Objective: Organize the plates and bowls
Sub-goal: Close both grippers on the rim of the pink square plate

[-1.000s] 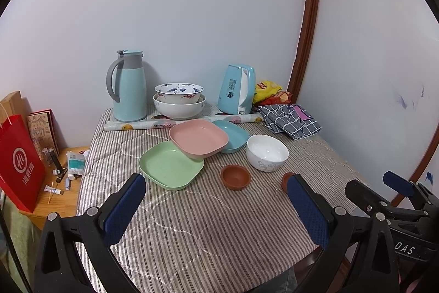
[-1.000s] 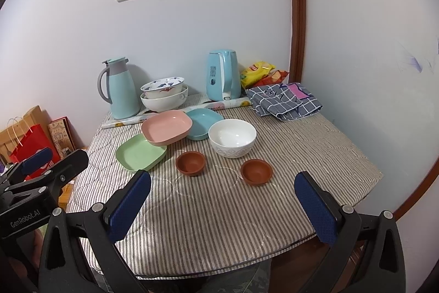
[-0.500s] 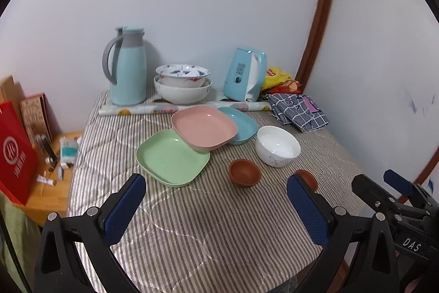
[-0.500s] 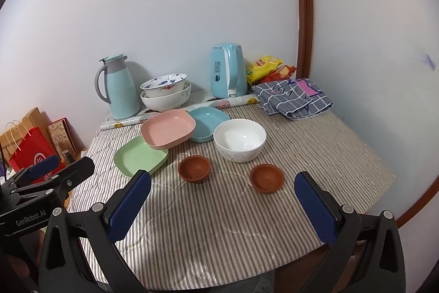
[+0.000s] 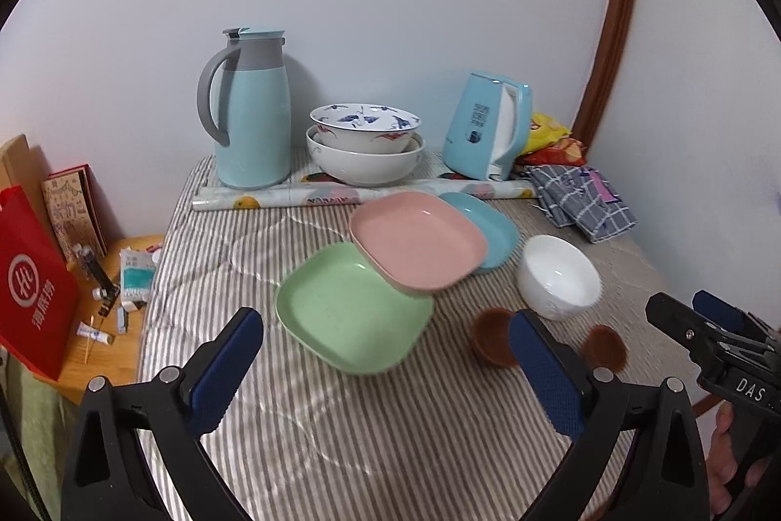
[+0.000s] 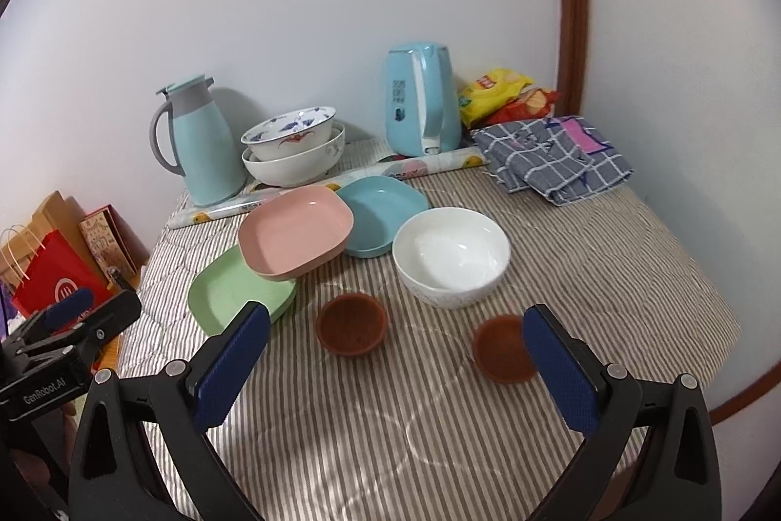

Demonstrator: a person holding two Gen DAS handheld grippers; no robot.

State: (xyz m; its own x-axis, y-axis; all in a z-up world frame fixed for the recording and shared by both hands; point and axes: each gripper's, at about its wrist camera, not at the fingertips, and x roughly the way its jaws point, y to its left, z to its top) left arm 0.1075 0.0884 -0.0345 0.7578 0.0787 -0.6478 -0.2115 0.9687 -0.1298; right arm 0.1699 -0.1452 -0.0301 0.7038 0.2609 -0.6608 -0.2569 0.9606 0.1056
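On the striped tablecloth (image 5: 341, 433) lie a green plate (image 5: 351, 311), a pink plate (image 5: 417, 240) resting partly on it, and a blue plate (image 5: 493, 228) behind. A white bowl (image 6: 451, 257) stands to the right. Two small brown bowls (image 6: 351, 323) (image 6: 503, 347) sit nearest me. Two patterned bowls (image 5: 363, 145) are stacked at the back. My left gripper (image 5: 385, 374) hovers open just short of the green plate, holding nothing. My right gripper (image 6: 395, 367) is open and empty too, its fingers framing the two brown bowls.
A light-blue thermos jug (image 5: 249, 111) and a blue kettle (image 5: 488, 125) stand against the wall, with a rolled sheet (image 5: 341, 196) before them. Snack bags (image 6: 507, 93) and a folded checked cloth (image 6: 551, 159) fill the back right. A red bag (image 5: 29, 286) stands left of the table.
Both grippers have moved forward and down toward the table, so the dishes look larger. No dish has moved and both grippers have stayed open.
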